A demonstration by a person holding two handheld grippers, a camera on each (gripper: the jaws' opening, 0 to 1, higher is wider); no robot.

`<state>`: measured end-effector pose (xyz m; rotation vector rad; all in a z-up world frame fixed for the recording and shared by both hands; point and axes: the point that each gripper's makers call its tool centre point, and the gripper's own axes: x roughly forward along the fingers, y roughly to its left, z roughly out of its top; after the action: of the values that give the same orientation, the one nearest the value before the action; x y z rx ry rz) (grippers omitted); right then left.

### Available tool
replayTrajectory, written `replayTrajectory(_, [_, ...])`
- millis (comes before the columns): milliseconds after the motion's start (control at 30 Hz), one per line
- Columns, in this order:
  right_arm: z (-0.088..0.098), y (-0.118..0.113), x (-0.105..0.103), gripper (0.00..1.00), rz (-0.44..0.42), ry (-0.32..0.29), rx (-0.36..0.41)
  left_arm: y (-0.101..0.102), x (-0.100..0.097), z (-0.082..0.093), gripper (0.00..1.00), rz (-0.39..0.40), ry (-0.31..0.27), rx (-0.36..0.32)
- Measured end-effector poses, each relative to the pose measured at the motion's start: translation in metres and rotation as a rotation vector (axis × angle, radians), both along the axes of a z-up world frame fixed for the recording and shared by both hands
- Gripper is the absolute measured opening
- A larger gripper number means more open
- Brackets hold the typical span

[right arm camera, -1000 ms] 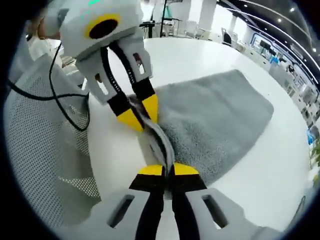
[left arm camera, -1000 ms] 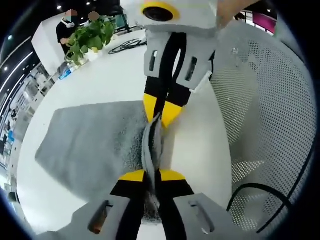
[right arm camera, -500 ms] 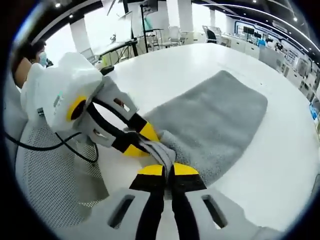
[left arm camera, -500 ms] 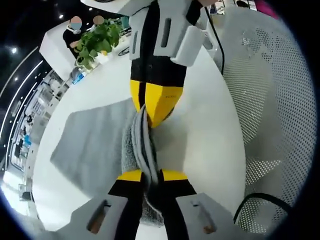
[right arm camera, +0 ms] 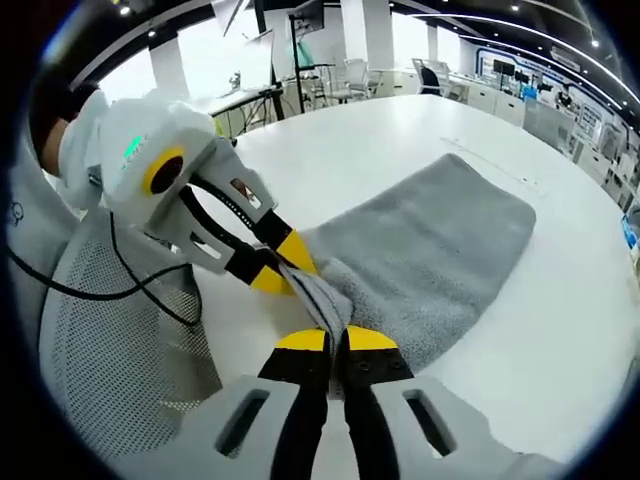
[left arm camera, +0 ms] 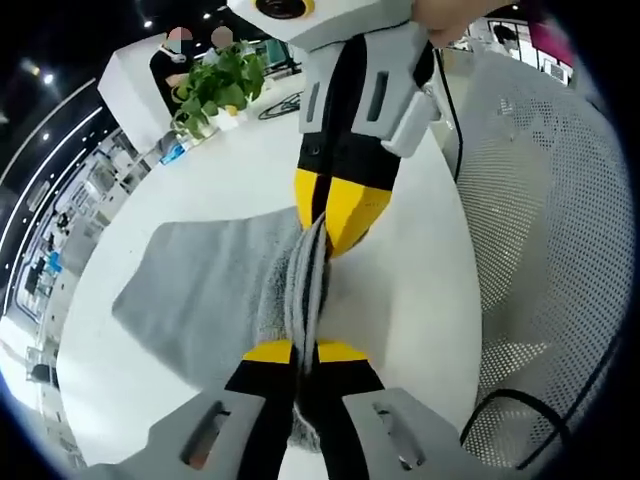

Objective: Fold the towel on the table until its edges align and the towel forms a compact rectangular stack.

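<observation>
My left gripper [left arm camera: 304,352] and right gripper [right arm camera: 335,340] both pinch the near short edge of the grey terry towel [right arm camera: 430,250], bunched between them. The towel's long axis runs away from me across the white round table [right arm camera: 560,330], so the fold goes forward.

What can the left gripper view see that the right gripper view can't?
The left gripper view looks toward a leafy green plant at the far edge of the table. The right gripper view looks the other way, toward a black stand and rows of desks across the room. Shared by both: the grey towel on the white table, the white mesh chair, and the left gripper and right gripper, each shut on the towel's bunched edge.
</observation>
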<state>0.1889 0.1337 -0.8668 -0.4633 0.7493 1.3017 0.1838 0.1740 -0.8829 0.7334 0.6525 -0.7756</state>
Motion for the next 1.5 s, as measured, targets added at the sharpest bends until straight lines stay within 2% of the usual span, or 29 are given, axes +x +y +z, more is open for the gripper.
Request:
replayTrajectory(133, [0.010,0.001,0.001,0.02,0.002,-0.004,0.018,0.001,0.002,0.009,0.05,-0.008,0.020,-0.009])
replayTrajectory(333, [0.024,0.000,0.003,0.02,0.005,-0.011,0.042,0.001,0.004,0.030,0.05,-0.031,0.010,-0.015])
replayTrajectory(467, [0.037,0.000,-0.001,0.02,0.044,-0.019,0.051,-0.001,0.001,0.042,0.05,-0.059,0.018,-0.016])
replayTrajectory(667, [0.053,-0.002,-0.006,0.02,0.064,-0.031,0.076,-0.002,-0.004,0.057,0.05,-0.077,0.005,-0.024])
replayTrajectory(767, [0.062,-0.002,-0.010,0.02,0.089,-0.045,0.095,-0.002,-0.006,0.072,0.05,-0.086,-0.028,-0.020])
replayTrajectory(933, [0.074,-0.005,-0.016,0.02,0.108,-0.052,0.115,-0.005,-0.012,0.087,0.05,-0.093,-0.044,-0.030])
replayTrajectory(1200, [0.092,-0.010,-0.029,0.02,0.122,-0.036,0.144,-0.012,-0.024,0.106,0.05,-0.135,-0.064,-0.029])
replayTrajectory(1300, [0.098,-0.010,-0.034,0.02,0.133,-0.031,0.150,-0.011,-0.025,0.113,0.05,-0.165,-0.093,0.008])
replayTrajectory(1400, [0.105,-0.011,-0.038,0.02,0.134,-0.031,0.160,-0.013,-0.029,0.120,0.05,-0.169,-0.095,0.012])
replayTrajectory(1500, [0.109,-0.013,-0.044,0.02,0.129,0.001,0.172,-0.013,-0.034,0.126,0.05,-0.173,-0.095,0.004])
